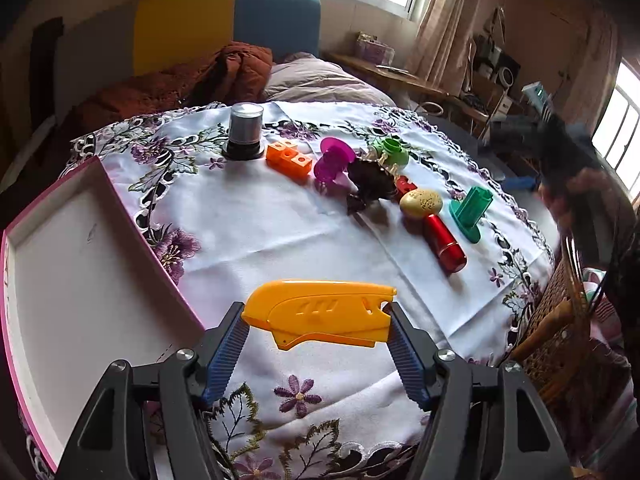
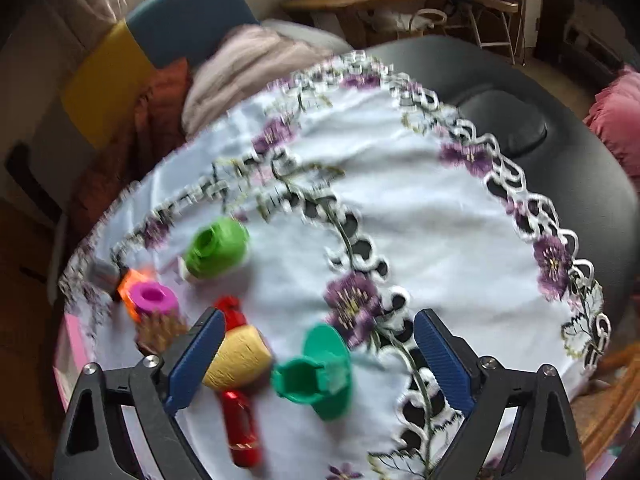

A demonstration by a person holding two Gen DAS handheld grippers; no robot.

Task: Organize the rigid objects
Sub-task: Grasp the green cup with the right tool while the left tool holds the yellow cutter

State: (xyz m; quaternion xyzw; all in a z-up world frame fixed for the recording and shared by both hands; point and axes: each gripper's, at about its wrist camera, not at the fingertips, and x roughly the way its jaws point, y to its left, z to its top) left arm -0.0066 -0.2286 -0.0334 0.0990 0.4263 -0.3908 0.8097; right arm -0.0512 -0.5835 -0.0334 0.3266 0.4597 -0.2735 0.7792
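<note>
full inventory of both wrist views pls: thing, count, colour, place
plastic cover: 1, yellow-orange, between left gripper fingers
tray: 1, white, pink rim, table's left
cylinder: 1, silver on black base, far left
block: 1, orange, beside cylinder
spools: magenta, light green, teal, mid-row
egg shape: 1, gold
tube: 1, red
tablecloth: 1, white, purple flowers
left gripper: shut on cover
right gripper: open above teal spool
</note>
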